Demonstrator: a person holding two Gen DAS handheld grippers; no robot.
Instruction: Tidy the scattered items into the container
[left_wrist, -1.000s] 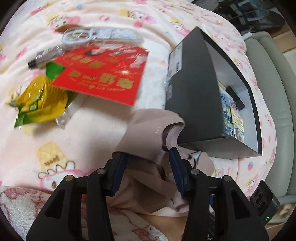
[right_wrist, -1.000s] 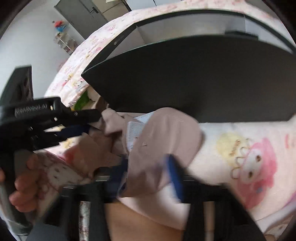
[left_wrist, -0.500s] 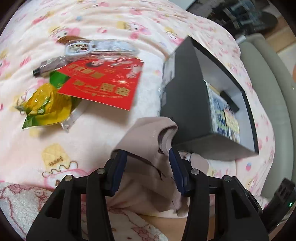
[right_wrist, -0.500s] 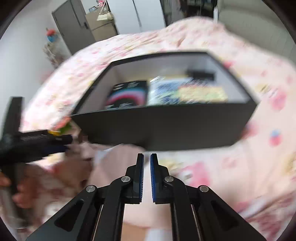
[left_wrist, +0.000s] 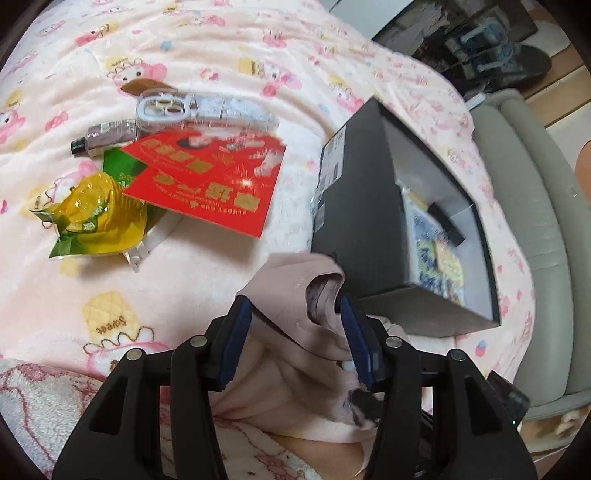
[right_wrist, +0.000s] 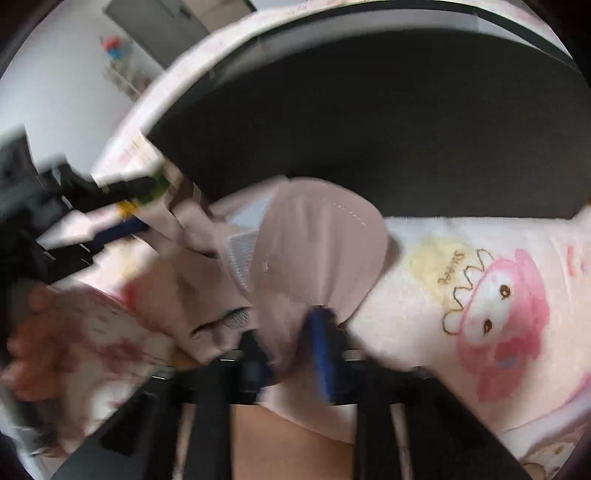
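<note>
A dusty-pink cap (left_wrist: 295, 273) lies crumpled on the blanket against the near wall of the black box (left_wrist: 354, 221). My left gripper (left_wrist: 293, 314) straddles its crown; the jaws are opening, and fabric still touches both blue pads. In the blurred right wrist view my right gripper (right_wrist: 286, 328) is shut on the cap (right_wrist: 317, 251) near the brim, with the box (right_wrist: 369, 129) just behind it and the left gripper (right_wrist: 125, 206) at the left. Red envelopes (left_wrist: 214, 184), a yellow-green snack packet (left_wrist: 92, 218), a clear phone case (left_wrist: 192, 110) and a small tube (left_wrist: 107, 133) lie scattered.
Printed packets (left_wrist: 439, 258) lie inside the box. Everything rests on a soft pink cartoon blanket (left_wrist: 110, 55). A grey cushioned edge (left_wrist: 535, 221) runs along the right. A hand (right_wrist: 33, 343) in a patterned sleeve holds the left gripper.
The right gripper pulled back, shut and empty, half a second ago; it is now down at the cap and shut on it. The left gripper rose slightly with the cap.
</note>
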